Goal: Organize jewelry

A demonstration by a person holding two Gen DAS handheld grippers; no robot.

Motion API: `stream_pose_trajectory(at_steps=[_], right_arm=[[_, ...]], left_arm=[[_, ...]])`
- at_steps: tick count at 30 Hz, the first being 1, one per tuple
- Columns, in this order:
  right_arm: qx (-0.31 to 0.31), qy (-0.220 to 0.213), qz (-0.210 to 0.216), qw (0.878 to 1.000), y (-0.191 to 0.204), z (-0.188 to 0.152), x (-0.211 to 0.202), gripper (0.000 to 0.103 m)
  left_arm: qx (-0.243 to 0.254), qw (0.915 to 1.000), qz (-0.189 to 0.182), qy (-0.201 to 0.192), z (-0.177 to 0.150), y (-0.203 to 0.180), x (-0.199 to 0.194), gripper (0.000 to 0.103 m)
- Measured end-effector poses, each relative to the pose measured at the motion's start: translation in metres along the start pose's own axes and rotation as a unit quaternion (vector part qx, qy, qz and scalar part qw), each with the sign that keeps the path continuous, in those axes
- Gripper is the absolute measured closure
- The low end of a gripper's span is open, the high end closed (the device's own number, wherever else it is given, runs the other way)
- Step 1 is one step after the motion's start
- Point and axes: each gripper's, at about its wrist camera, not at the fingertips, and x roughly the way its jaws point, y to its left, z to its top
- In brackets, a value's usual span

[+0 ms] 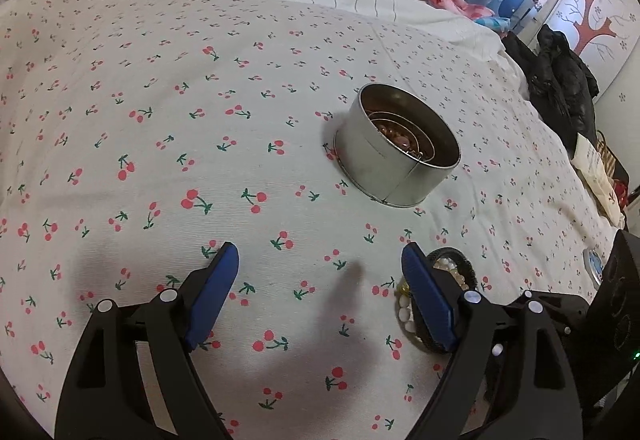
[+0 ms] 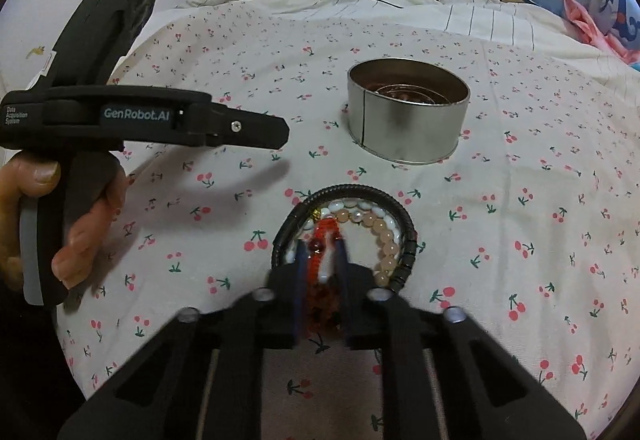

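Ahead of both tongs stands a tin [image 2: 406, 120] of dull, brushed grey metal with a seam down its wall. The bed sheet [image 1: 200, 160] beneath is matt woven cloth printed with cherries. Just below the right gripper [image 2: 322, 252], glossy smooth beads [image 2: 386, 240] lie inside a ribbed matt black cord [image 2: 408, 236]. Its pads look like matt blue rubber.
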Motion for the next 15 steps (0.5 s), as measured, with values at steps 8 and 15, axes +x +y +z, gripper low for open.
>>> stream_pose_trajectory(at_steps=[8, 15], right_arm=[[0.081, -0.073, 0.036, 0.993, -0.034, 0.004, -0.038, 0.094], [0.074, -0.109, -0.128, 0.983, -0.053, 0.005, -0.068, 0.094]], left_arm=[[0.001, 1.0000, -0.004, 0.003, -0.001, -0.002, 0.002, 0.023], [0.085, 0.9963, -0.012, 0.007, -0.011, -0.039, 0.011, 0.023]])
